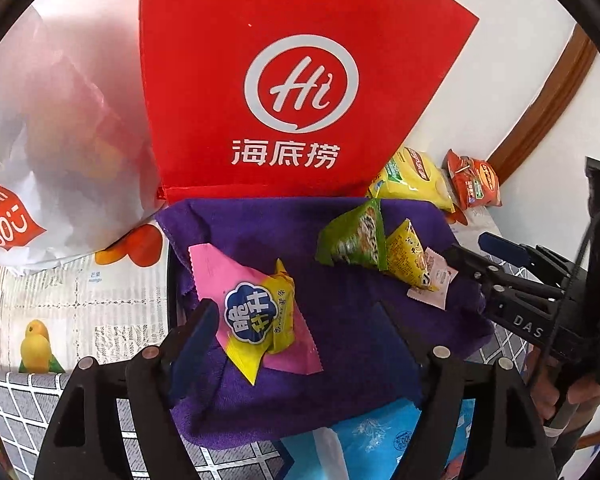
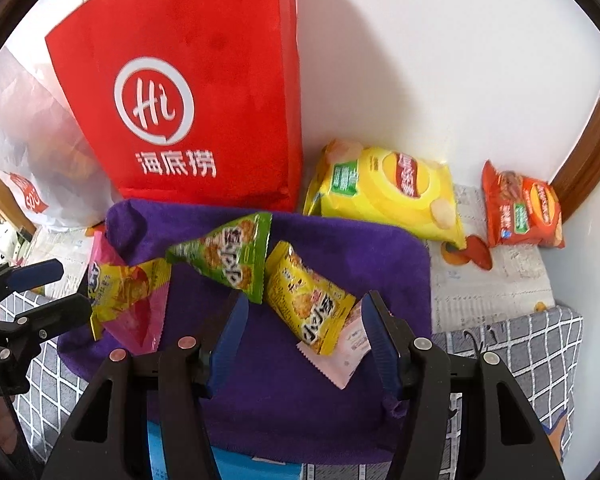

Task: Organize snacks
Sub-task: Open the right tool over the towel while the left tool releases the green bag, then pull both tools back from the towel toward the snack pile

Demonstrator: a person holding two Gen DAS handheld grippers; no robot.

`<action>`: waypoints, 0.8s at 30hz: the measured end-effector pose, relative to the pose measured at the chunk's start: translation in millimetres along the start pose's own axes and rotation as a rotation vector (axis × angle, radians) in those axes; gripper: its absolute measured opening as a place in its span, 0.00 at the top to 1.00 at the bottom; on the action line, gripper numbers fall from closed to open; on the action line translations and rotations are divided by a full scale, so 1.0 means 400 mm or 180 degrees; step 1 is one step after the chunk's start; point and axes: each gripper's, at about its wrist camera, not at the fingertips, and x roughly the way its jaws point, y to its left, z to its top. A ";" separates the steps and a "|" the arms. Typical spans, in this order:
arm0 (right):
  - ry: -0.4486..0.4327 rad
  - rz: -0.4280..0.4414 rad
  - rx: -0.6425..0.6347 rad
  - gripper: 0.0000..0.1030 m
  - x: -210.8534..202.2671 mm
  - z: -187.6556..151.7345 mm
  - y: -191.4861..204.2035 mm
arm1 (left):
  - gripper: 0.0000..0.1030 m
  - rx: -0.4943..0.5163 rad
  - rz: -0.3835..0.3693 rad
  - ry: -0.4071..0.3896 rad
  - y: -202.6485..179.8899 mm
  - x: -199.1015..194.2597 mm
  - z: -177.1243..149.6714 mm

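Purple cloth [image 2: 284, 380] covers the desk [image 2: 532, 344] beneath a white wall [image 2: 420, 60]; left tongs [image 1: 300, 344] and right tongs [image 2: 304, 336] both spread, empty.

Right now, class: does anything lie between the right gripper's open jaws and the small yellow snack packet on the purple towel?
Nothing visible does. The right gripper is open over bare purple towel, and the small yellow snack packet lies just ahead.

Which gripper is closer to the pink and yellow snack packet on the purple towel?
Left. The left gripper has the pink and yellow packet lying between its open fingers. The right gripper sits over by the yellow packet, across the purple towel.
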 end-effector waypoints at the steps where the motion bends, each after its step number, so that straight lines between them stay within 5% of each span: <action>1: -0.0056 0.0007 -0.0002 0.43 -0.009 0.000 0.001 | 0.25 -0.0006 -0.0001 0.0000 0.002 -0.002 0.000; 11: -0.0420 -0.0176 0.0029 0.43 -0.077 0.001 -0.005 | 0.25 -0.0005 0.0048 -0.0028 -0.003 -0.021 0.002; 24: -0.0436 -0.0102 0.0205 0.45 -0.212 -0.106 -0.059 | 0.25 0.0041 0.0039 -0.0156 -0.027 -0.085 0.000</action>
